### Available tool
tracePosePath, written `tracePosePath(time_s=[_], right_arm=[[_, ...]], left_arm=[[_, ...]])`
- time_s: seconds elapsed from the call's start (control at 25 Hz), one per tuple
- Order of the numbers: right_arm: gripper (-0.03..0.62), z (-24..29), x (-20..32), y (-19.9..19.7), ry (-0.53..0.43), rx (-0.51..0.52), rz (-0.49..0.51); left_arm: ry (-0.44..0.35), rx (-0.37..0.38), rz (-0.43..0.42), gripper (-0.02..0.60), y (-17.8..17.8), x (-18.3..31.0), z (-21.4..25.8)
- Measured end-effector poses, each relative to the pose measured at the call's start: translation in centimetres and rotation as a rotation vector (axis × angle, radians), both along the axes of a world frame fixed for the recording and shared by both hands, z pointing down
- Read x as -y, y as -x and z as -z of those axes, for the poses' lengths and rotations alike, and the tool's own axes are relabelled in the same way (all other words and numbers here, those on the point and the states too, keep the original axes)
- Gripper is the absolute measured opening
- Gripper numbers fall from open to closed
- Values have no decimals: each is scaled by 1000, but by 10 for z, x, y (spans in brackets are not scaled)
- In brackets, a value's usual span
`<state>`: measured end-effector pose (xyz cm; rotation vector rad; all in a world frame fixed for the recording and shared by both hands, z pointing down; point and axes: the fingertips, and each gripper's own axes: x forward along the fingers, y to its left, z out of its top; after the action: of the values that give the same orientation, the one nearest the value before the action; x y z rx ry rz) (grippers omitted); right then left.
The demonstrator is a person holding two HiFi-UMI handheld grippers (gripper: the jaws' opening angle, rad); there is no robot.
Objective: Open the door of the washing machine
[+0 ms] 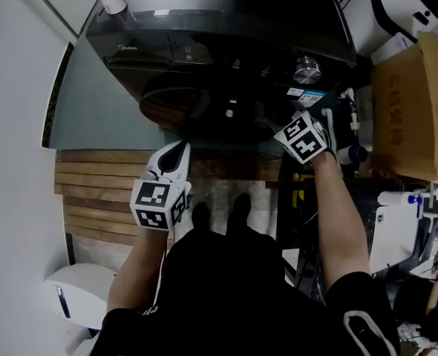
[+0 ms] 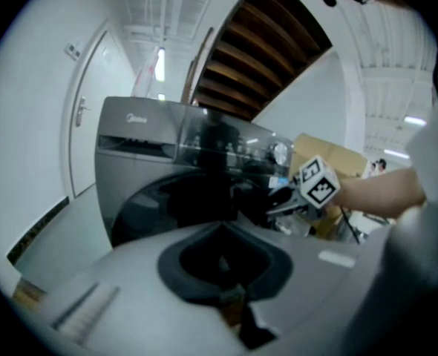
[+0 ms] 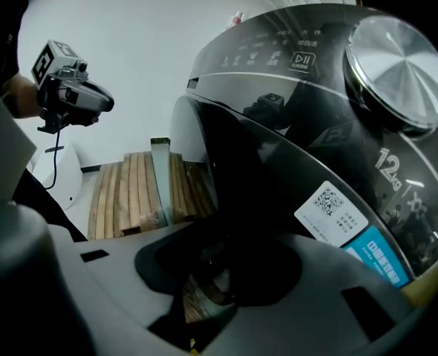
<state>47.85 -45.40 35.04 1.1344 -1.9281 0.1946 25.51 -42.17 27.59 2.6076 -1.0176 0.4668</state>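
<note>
Jaws of the right gripper (image 2: 278, 201) stand spread at the right rim of the round door (image 1: 204, 99), which faces me on the upright washing machine (image 1: 130, 47). I see the left gripper (image 1: 182, 148) closed, empty, hanging clear of it.

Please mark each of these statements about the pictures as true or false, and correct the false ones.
1. The right gripper is at the right edge of the door, below the silver dial. True.
2. The left gripper touches the door. False: it is held clear of the machine, on the side of the wooden slats.
3. The washing machine is white. False: it is dark grey.
4. Wooden slats lie on the floor in front of the machine. True.
</note>
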Motion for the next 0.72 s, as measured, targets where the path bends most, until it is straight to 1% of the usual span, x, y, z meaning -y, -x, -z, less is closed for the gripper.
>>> tracePosePath(time_s=[0.28, 0.36, 0.4, 0.44, 0.48, 0.56, 0.64, 0.72], right_arm=[[141, 3, -3, 2, 3, -2, -28], [127, 0, -24, 14, 41, 25, 13], [111, -1, -42, 25, 57, 55, 41], [107, -2, -59, 38, 56, 92, 54], [110, -1, -73, 50, 40, 127, 48], [112, 2, -89, 68, -3, 170, 0], [109, 3, -95, 76, -26, 166, -50], [104, 0, -101, 80, -26, 143, -90]], left_arm=[[-5, 5, 4, 8, 24, 6, 3], [-2, 1, -2, 8, 28, 7, 2], [1, -4, -5, 8, 29, 7, 1], [3, -11, -8, 8, 30, 7, 0], [5, -21, -9, 8, 31, 8, 0], [8, -41, -11, 8, 36, 6, 2], [14, -49, -20, 8, 40, -4, -1], [21, -39, -39, 8, 44, -19, -6]])
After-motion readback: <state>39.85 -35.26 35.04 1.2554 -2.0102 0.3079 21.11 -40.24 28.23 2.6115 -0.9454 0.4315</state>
